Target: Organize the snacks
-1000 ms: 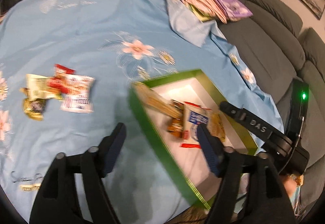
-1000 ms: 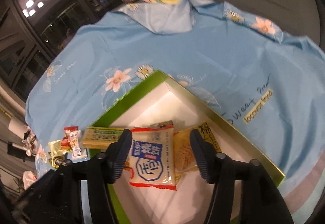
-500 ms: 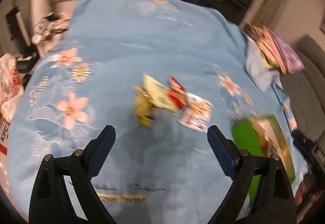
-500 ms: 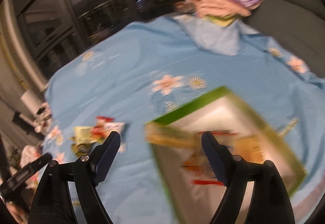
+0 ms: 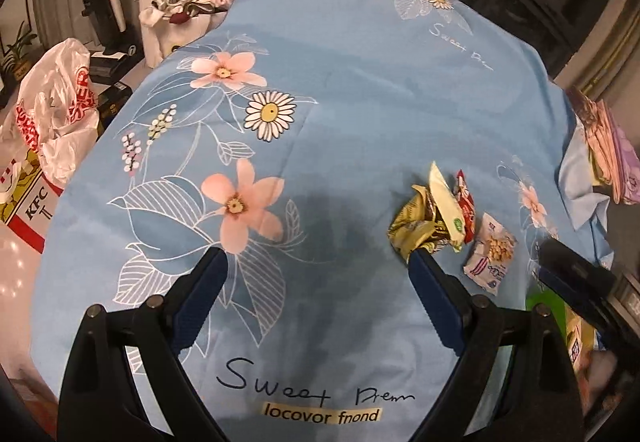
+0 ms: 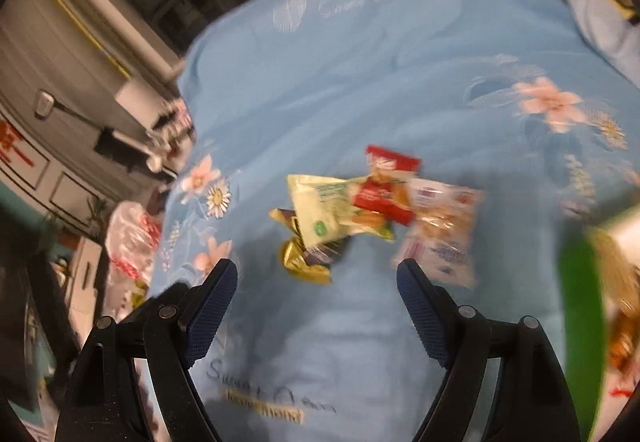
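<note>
On the blue flowered cloth [image 5: 360,89] a small heap of snack packets lies loose: a pale green packet [image 6: 324,211] leaning over crumpled gold wrappers [image 6: 304,262], a red packet [image 6: 386,181] beside it, and a white packet with blue print [image 6: 444,234] at the heap's right end, touching the red one. The left gripper [image 5: 316,274] hangs over bare cloth to the left of the heap, its jaws spread wide after just opening, nothing between them; its right fingertip [image 5: 420,262] appears just below the gold wrappers [image 5: 412,230], though contact cannot be told. The right gripper [image 6: 316,280] points down at the heap from the near side, jaws likewise wide after just opening and empty, the gold wrappers lying just beyond the gap. That view is blurred. At its right edge stands the green-rimmed box [image 6: 580,282] with snacks inside, well apart from the heap. Beyond the cloth's left edge, a white plastic bag with red print [image 5: 56,109] sits on the floor.
</note>
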`<state>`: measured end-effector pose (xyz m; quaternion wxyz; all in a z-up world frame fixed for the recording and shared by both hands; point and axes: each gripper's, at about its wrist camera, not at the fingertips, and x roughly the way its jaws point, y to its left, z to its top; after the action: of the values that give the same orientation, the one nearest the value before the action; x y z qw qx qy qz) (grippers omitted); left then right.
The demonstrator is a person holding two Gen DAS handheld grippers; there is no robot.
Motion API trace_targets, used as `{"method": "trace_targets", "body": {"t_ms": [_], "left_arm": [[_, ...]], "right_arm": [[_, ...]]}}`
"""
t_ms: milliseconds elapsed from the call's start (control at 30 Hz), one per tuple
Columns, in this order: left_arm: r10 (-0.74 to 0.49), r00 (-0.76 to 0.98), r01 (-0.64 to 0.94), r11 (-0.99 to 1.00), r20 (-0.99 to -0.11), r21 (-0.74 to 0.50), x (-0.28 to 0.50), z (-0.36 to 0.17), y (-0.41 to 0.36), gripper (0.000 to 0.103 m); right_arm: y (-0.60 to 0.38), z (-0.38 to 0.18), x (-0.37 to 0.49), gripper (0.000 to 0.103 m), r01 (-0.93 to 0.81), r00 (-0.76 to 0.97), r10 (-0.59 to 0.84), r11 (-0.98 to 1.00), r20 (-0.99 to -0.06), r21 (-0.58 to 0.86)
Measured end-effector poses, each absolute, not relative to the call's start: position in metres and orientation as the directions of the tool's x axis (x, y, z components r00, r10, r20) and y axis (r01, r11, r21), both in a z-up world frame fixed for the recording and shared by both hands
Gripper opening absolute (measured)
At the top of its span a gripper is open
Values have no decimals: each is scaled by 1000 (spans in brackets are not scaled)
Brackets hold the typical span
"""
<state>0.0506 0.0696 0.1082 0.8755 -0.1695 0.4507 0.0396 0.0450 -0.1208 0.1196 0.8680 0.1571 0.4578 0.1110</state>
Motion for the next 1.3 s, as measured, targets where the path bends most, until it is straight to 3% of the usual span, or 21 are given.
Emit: {"method": "trace_targets", "body": {"t_ms": [200,400,500,567,600,833,1033,1167,1300], "left_arm": [[-105,574,-228,932,-812,-282,51,106,75,92],[-117,578,-228,927,-808,-298,51,108,78,92],[-110,570,-234,928,-814,-289,52,106,79,92],[-104,566,-244,927,-818,-287,52,105,80,92],[-104,563,-248,925,-820,-287,52,104,80,92],[-120,555,-241,924,-823,-297,52,103,77,92],[-131,539,-210,936,-832,-283,52,100,65,92],[-164,507,-179,940,-846,-290,52,93,54,92],[-195,475,-153,942,-858,-299,52,86,43,92]], "right_arm": [[-80,91,117,81,18,481,137,986,-866,166],[-65,64,149,78,-6,419,76,997,-905,81],[-63,52,145,66,-40,413,82,997,-907,72],[-60,54,139,38,-57,441,17,998,-897,-9],[-61,53,134,34,-68,448,-4,997,-894,-39],[-103,69,90,18,-111,472,227,974,-852,199],[-123,88,27,17,-186,457,472,879,-754,438],[-133,71,1,17,-172,343,649,754,-679,633],[-145,45,-2,17,-55,335,523,841,-784,538]]}}
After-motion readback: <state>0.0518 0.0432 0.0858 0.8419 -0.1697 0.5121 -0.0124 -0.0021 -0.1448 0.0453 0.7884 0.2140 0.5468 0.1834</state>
